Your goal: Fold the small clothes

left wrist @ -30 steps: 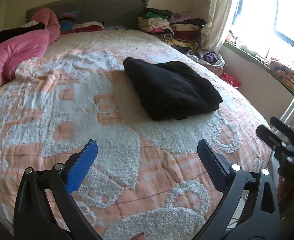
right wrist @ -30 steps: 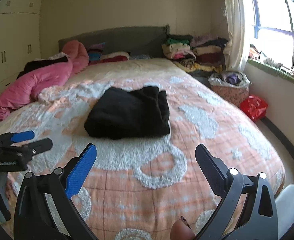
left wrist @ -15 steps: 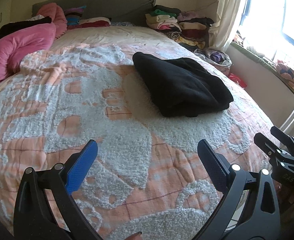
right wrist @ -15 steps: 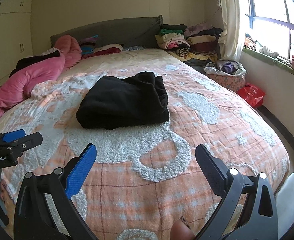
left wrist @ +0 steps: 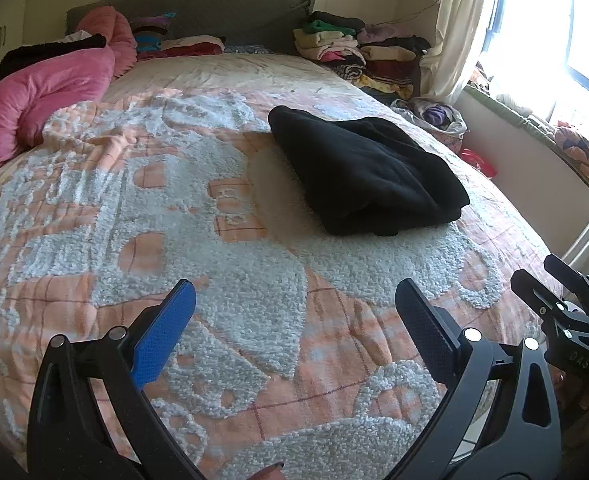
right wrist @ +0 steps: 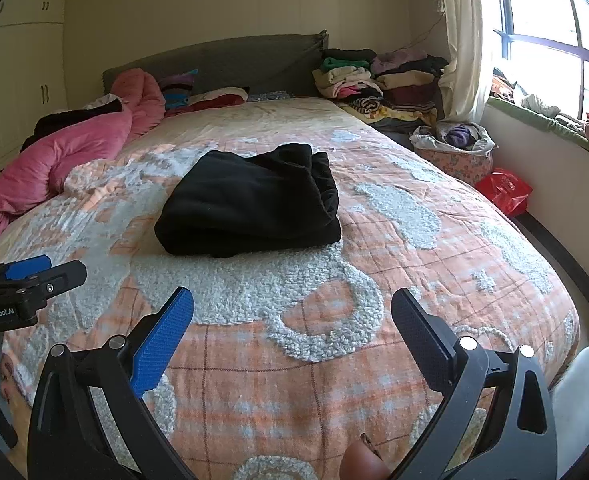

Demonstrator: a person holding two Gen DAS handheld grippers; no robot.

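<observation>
The left tool (left wrist: 294, 300), a black two-finger clamp with one blue-padded finger (left wrist: 162, 336) and one black finger, was held with its fingers spread wide apart and nothing between them, poised above the near part of the bed. The right tool (right wrist: 292, 308), of the same build, was likewise held wide apart and empty, over the foot end of the bed. In the left wrist view the right tool was seen at the far right edge; in the right wrist view the left tool was seen at the far left edge, so the two were kept well apart from each other.

A folded black fleece garment (left wrist: 366, 172) was laid flat on the orange-and-white tufted bedspread (left wrist: 214, 280), near the middle of the bed, in a thick rectangular bundle with rounded folds. It was touched by neither tool and lay well ahead of both. In the right wrist view the same garment (right wrist: 250, 200) was seen just left of centre.

A crumpled pink quilt (right wrist: 66, 156) was heaped along the left side of the bed, toward the grey padded headboard (right wrist: 230, 64). Stacks of folded clothes (right wrist: 374, 80) were piled beside the headboard on the window side, next to a pale curtain (right wrist: 462, 48). A floral basket of laundry (right wrist: 454, 152) and a red plastic bag (right wrist: 502, 190) were set on the floor beside the bed.
</observation>
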